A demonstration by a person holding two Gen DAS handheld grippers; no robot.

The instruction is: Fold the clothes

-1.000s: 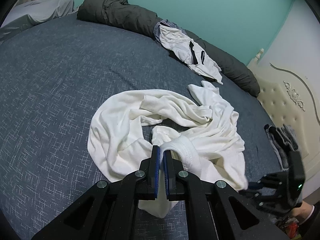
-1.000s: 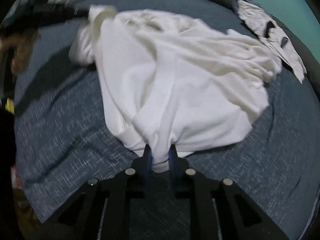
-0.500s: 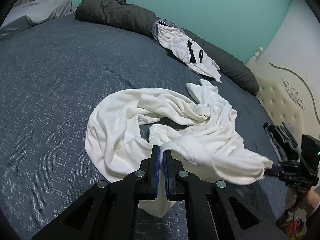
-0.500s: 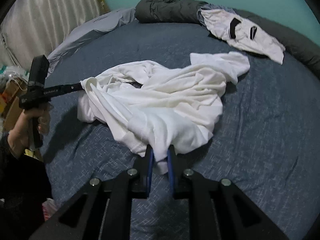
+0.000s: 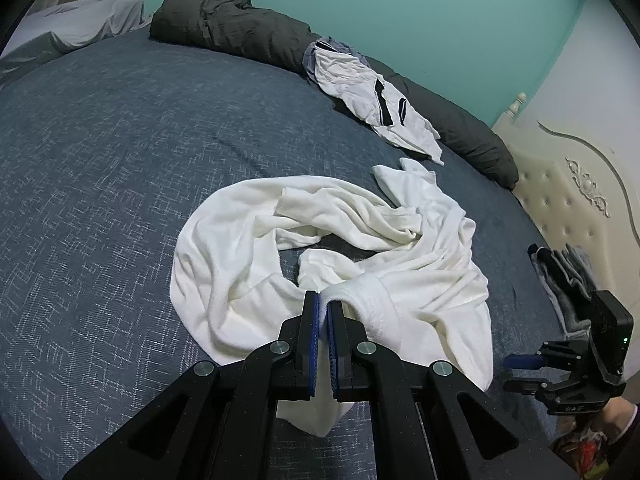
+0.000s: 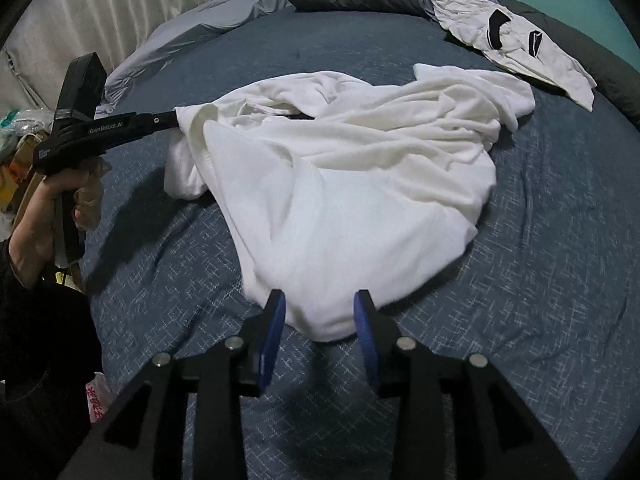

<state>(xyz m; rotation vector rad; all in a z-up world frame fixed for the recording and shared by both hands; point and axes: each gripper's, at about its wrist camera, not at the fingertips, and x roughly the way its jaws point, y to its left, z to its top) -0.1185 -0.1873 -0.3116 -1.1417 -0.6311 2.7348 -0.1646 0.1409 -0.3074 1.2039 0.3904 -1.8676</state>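
Observation:
A crumpled white garment [image 5: 248,248] lies in a ring on the dark blue bedcover [image 5: 100,160]. My left gripper [image 5: 324,304] is shut on a thick hemmed edge of it, with a flap hanging below the pads. In the right wrist view the same gripper [image 6: 174,120] holds that edge lifted at the left of the garment [image 6: 360,184]. My right gripper [image 6: 320,298] has its jaws opening; the garment's near edge lies between the blue pads without being pinched. From the left wrist view the right gripper [image 5: 514,373] hovers off the garment's right side.
A white shirt with black stripes [image 5: 376,108] rests on a dark grey duvet roll [image 5: 240,28] along the far side. Grey gloves [image 5: 568,276] lie near the cream headboard [image 5: 568,200]. A person's hand [image 6: 60,200] holds the left tool by the bed edge.
The right gripper's jaws have parted and let go of the garment's edge, which has dropped onto the bed. The left gripper has kept its grip and place.

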